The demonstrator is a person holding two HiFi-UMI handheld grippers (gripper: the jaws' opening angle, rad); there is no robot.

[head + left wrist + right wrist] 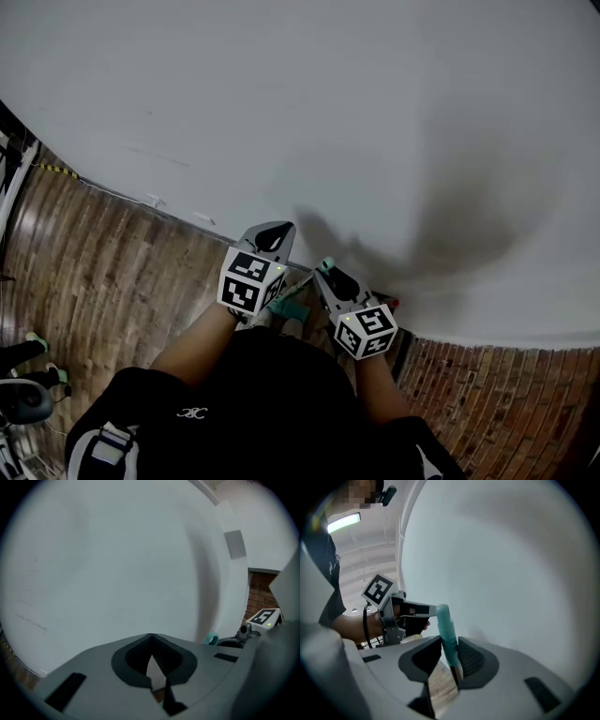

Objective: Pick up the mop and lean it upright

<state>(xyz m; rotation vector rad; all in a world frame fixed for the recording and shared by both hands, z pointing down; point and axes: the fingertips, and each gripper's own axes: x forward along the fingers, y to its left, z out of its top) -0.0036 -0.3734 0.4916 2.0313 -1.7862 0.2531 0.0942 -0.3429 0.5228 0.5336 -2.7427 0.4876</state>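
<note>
In the right gripper view the mop's teal handle (445,620) stands upright between the jaws of my right gripper (449,637), close to a white wall. It rests against the right-hand pad, and floor shows along its other side, so the jaws are open around it. My left gripper (430,609) reaches the handle's top from the left with its jaws together. In its own view the left gripper (151,637) is shut and holds nothing, and the handle's teal end loop (212,638) shows beyond it. In the head view both grippers, left (272,232) and right (333,277), point at the wall. The mop head is hidden.
The white wall (328,112) fills the space ahead. Wood-plank floor (112,281) lies at the left and brick-patterned floor (506,394) at the right. Other gear with teal tips (33,366) stands at the lower left. The person's torso and arms fill the bottom.
</note>
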